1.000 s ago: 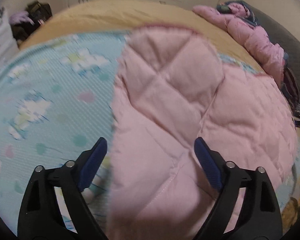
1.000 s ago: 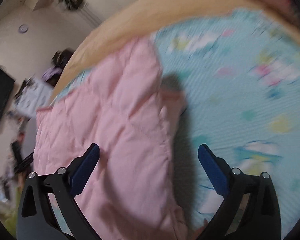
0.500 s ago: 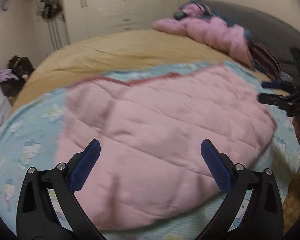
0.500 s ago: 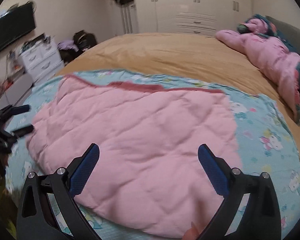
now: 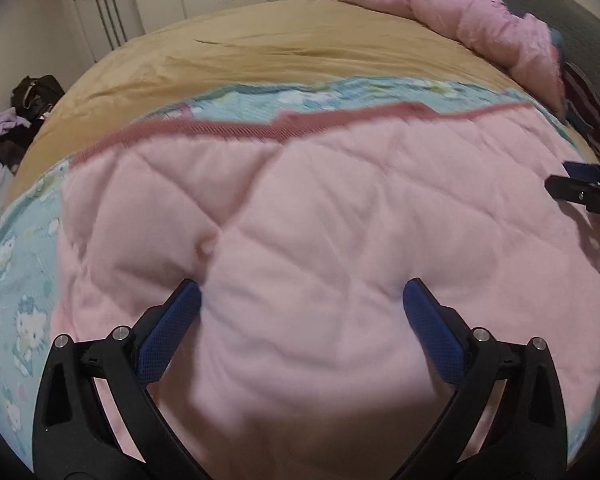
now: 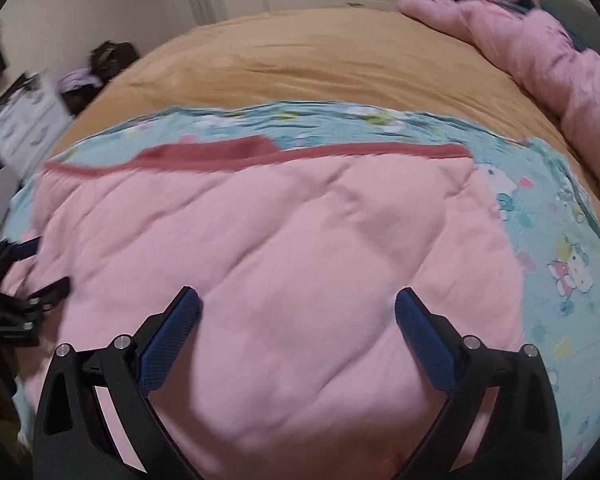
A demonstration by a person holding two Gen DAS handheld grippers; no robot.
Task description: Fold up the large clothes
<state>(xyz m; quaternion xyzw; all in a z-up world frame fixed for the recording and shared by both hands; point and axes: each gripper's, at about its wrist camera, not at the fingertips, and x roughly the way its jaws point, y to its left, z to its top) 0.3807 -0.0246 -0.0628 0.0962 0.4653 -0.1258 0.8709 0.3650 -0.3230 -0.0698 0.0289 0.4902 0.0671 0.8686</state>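
A pink quilted garment (image 5: 332, 216) (image 6: 284, 248) with a dark pink ribbed band (image 5: 228, 130) (image 6: 236, 152) along its far edge lies spread flat on a light blue cartoon-print sheet (image 5: 16, 272) (image 6: 560, 264). My left gripper (image 5: 300, 300) hovers over the garment's near left part, jaws wide open, nothing between the blue pads. My right gripper (image 6: 296, 304) is likewise open above the near right part. Each gripper shows at the edge of the other's view: the right gripper (image 5: 588, 192) at right, the left gripper (image 6: 16, 284) at left.
The sheet lies on a tan bedspread (image 5: 300, 48) (image 6: 300, 52). A pink padded jacket (image 5: 480, 20) (image 6: 540, 48) is heaped at the bed's far right. White wardrobes stand behind. A dark bag (image 5: 36, 92) and a white drawer unit (image 6: 24, 124) are on the left.
Both grippers swung from the garment's sides round to face it from the near edge and moved closer. The garment now lies spread flat; a second ago a folded part lay beneath each gripper.
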